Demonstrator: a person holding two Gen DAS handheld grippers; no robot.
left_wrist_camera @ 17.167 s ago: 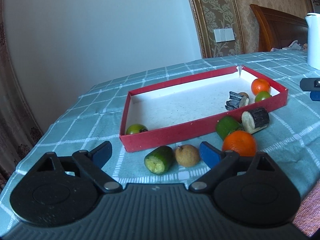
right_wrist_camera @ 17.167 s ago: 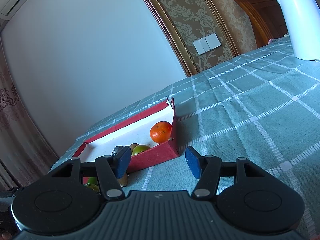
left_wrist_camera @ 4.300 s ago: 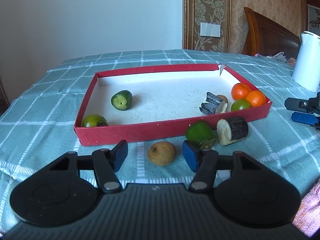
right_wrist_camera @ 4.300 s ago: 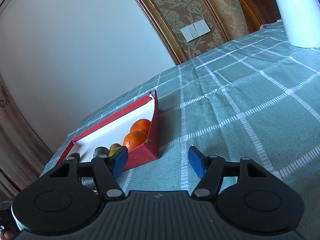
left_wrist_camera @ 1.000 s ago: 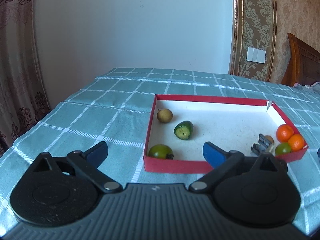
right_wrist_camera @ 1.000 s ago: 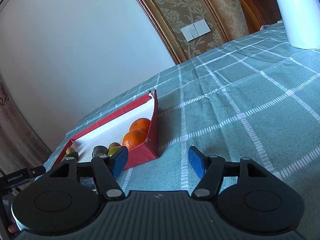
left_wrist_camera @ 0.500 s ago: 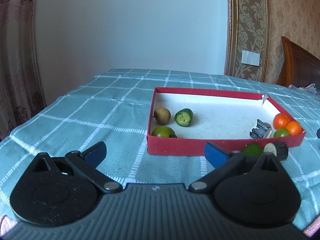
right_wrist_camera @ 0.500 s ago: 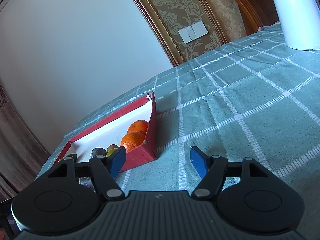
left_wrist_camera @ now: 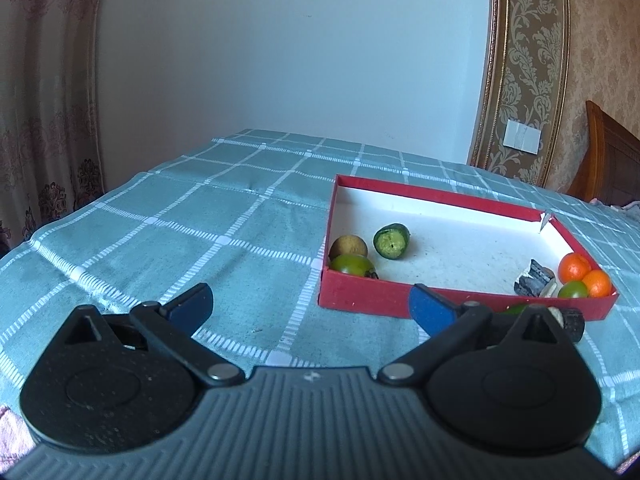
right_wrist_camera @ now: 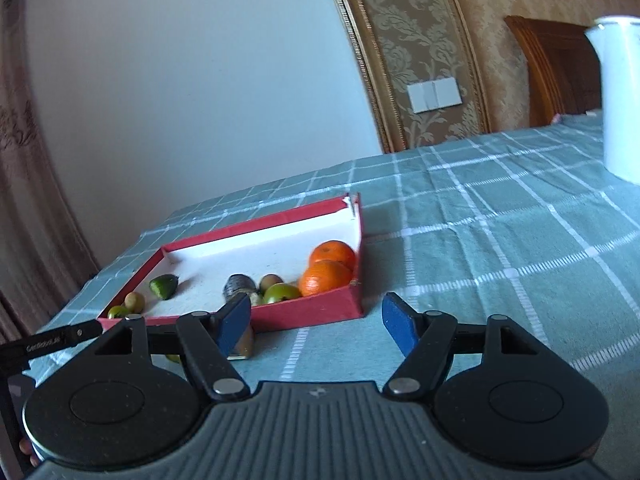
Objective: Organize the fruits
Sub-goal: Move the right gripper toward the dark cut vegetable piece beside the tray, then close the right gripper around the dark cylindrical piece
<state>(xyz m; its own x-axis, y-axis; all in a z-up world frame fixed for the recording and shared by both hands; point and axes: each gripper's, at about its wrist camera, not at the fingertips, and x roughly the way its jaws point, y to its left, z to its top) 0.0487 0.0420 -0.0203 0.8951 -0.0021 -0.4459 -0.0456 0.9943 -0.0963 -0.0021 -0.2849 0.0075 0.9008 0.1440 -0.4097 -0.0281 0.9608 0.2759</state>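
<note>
A red tray (left_wrist_camera: pixel 360 302) with a white floor sits on the checked tablecloth. In it lie a brown round fruit (left_wrist_camera: pixel 348 247), a green fruit (left_wrist_camera: pixel 352 265), a cut green piece (left_wrist_camera: pixel 391 241), a dark chunk (left_wrist_camera: pixel 534 282), a small green fruit (left_wrist_camera: pixel 573 290) and two oranges (left_wrist_camera: pixel 575 267). Outside the front wall lie a dark-skinned cut piece (left_wrist_camera: pixel 568 322) and a green fruit (left_wrist_camera: pixel 514 309), partly hidden by my finger. My left gripper (left_wrist_camera: pixel 310 310) is open and empty, in front of the tray. My right gripper (right_wrist_camera: pixel 316 322) is open and empty near the tray's (right_wrist_camera: pixel 312 314) right front corner.
A white kettle (right_wrist_camera: pixel 618 96) stands at the far right of the table. A wooden chair back (left_wrist_camera: pixel 610 168) is behind the table. A curtain (left_wrist_camera: pixel 44 92) hangs at the left. The left gripper's handle (right_wrist_camera: pixel 48 340) shows at the right wrist view's left edge.
My left gripper has pulled back and swung left, so the tray now sits to the right. My right gripper has turned toward the tray and risen. Both stay open.
</note>
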